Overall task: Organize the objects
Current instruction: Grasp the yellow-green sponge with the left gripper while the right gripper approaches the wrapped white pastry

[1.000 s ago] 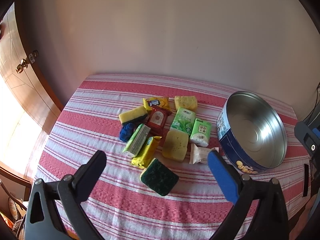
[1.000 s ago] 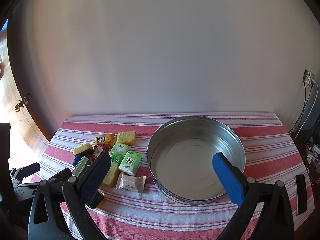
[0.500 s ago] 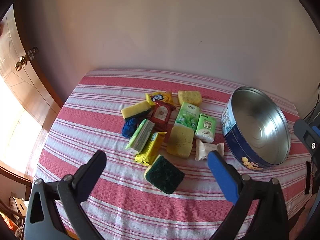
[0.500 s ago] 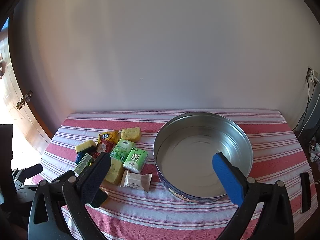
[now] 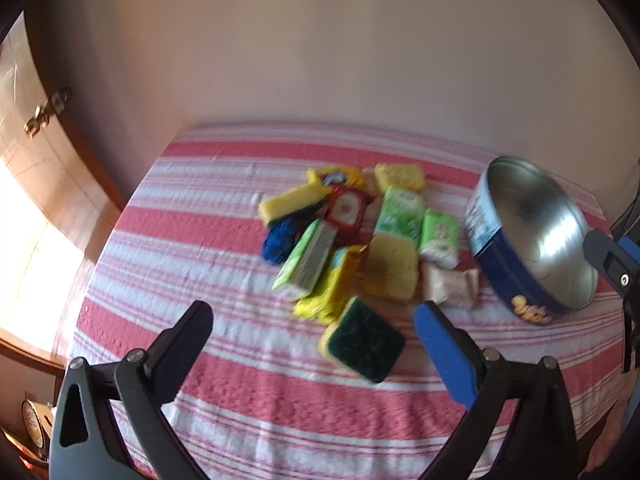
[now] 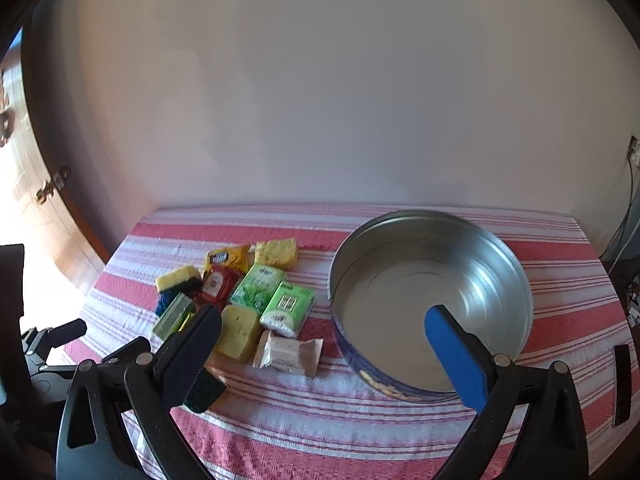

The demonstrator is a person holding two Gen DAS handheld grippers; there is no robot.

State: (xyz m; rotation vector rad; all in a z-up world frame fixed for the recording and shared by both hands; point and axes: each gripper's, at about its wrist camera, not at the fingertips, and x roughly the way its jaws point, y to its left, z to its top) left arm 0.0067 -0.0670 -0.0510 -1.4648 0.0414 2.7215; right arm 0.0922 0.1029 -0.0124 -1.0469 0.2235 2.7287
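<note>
A cluster of small items lies on the red-and-white striped tablecloth [image 5: 240,392]: a green-topped scrub sponge [image 5: 362,346] nearest me, a yellow sponge [image 5: 390,268], green tissue packs [image 5: 440,236], a white wrapped snack [image 5: 452,286], a yellow packet [image 5: 330,284], a red packet [image 5: 348,210] and a blue item [image 5: 278,240]. An empty round blue metal tin [image 5: 532,236] stands to their right. My left gripper [image 5: 312,328] is open and empty above the cloth, just short of the scrub sponge. My right gripper [image 6: 322,326] is open and empty, over the snack [image 6: 288,354] and the tin [image 6: 432,296].
A plain wall rises behind the table. A wooden door [image 5: 36,148] with a brass handle stands at the left. Cables and a wall socket [image 6: 632,148] are at the far right. The table's front edge is close below both grippers.
Both grippers have moved forward and slightly left toward the items, which now look larger and shifted right. Both stay open. No item has moved on the cloth.
</note>
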